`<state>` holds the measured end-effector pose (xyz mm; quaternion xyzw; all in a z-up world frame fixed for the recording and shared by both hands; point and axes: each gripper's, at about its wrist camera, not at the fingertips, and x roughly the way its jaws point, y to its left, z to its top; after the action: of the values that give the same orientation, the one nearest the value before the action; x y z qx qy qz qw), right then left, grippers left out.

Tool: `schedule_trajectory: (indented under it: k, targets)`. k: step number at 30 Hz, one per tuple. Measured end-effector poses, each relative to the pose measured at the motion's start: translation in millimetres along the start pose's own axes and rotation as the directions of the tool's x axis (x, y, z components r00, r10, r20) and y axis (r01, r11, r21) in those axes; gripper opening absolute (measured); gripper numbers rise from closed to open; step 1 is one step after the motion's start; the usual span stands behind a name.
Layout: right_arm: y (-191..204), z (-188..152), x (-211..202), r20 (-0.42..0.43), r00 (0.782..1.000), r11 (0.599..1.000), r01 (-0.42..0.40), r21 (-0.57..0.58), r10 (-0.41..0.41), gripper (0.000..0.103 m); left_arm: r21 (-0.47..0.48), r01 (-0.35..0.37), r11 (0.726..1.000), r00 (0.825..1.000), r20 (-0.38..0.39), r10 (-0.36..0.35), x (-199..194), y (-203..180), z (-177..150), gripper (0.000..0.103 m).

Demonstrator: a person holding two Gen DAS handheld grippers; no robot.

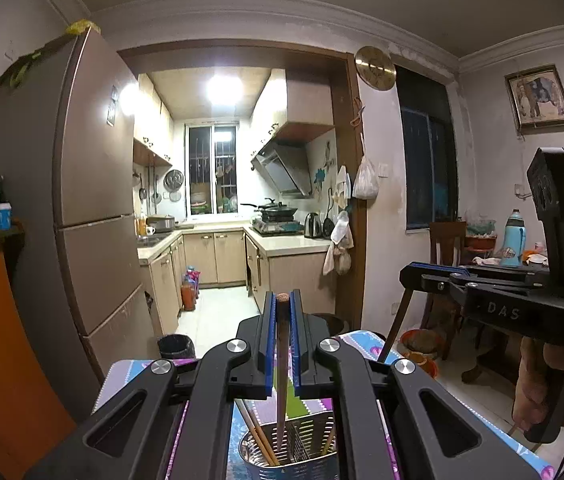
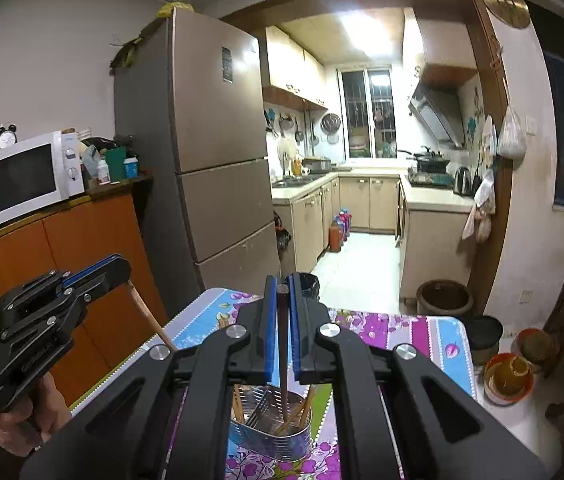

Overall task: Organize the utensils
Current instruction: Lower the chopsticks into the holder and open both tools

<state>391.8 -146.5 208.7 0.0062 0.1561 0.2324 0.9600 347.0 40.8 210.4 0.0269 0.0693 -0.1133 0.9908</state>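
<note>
A perforated metal utensil holder (image 1: 294,456) (image 2: 269,436) stands on the flowered tablecloth (image 2: 402,332), with several chopsticks inside. My left gripper (image 1: 282,300) is shut on a brown chopstick (image 1: 282,360) whose lower end dips into the holder. My right gripper (image 2: 282,282) is shut on a dark chopstick (image 2: 283,340) that also reaches down into the holder. Each gripper shows in the other's view: the right gripper (image 1: 408,276) with its chopstick (image 1: 396,328) slanting down, the left gripper (image 2: 119,266) with its lighter chopstick (image 2: 149,316). A hand (image 2: 21,416) holds the left one.
A tall brown fridge (image 2: 217,140) and an orange cabinet (image 2: 81,248) with a microwave (image 2: 29,178) stand to the left. A black bin (image 1: 175,346) sits past the table's far edge. Bowls (image 2: 508,376) lie on the floor at right, by a wooden chair (image 1: 446,248).
</note>
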Motion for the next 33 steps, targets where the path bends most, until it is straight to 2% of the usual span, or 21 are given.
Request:
schedule_trajectory:
  k: [20, 25, 26, 27, 28, 29, 33]
  targets:
    - [-4.8, -23.1, 48.8, -0.104, 0.995, 1.0, 0.005, 0.012, -0.004, 0.005, -0.031, -0.013, 0.999, 0.996, -0.093, 0.01, 53.4, 9.0, -31.3, 0.008]
    - [-7.1, -27.2, 63.2, -0.157, 0.987, 1.0, -0.007, 0.021, 0.01, 0.005, -0.044, -0.03, 0.999, 0.991, -0.132, 0.024, 67.6, 16.0, -37.6, 0.01]
    - [-8.2, -28.6, 65.3, -0.162, 0.987, 1.0, 0.001, 0.024, 0.003, 0.007, -0.049, -0.038, 0.998, 0.989, -0.144, 0.03, 70.9, 18.0, -39.5, 0.013]
    - [-9.3, -30.0, 65.6, -0.16, 0.987, 1.0, 0.008, 0.027, -0.004, 0.015, -0.053, -0.042, 0.998, 0.988, -0.147, 0.034, 72.0, 19.9, -42.0, 0.025]
    - [-9.4, -30.6, 64.8, -0.155, 0.988, 0.999, 0.009, 0.032, -0.004, 0.021, -0.055, -0.051, 0.997, 0.988, -0.149, 0.042, 72.8, 21.1, -43.7, 0.032]
    - [-9.7, -31.2, 63.4, -0.148, 0.989, 0.999, 0.011, 0.035, -0.006, 0.029, -0.056, -0.058, 0.997, 0.987, -0.15, 0.049, 73.6, 21.8, -44.5, 0.033]
    - [-10.2, -34.4, 58.1, -0.134, 0.991, 0.999, 0.026, 0.03, -0.022, 0.03, -0.06, -0.079, 0.995, 0.985, -0.16, 0.068, 74.6, 25.7, -49.8, 0.033]
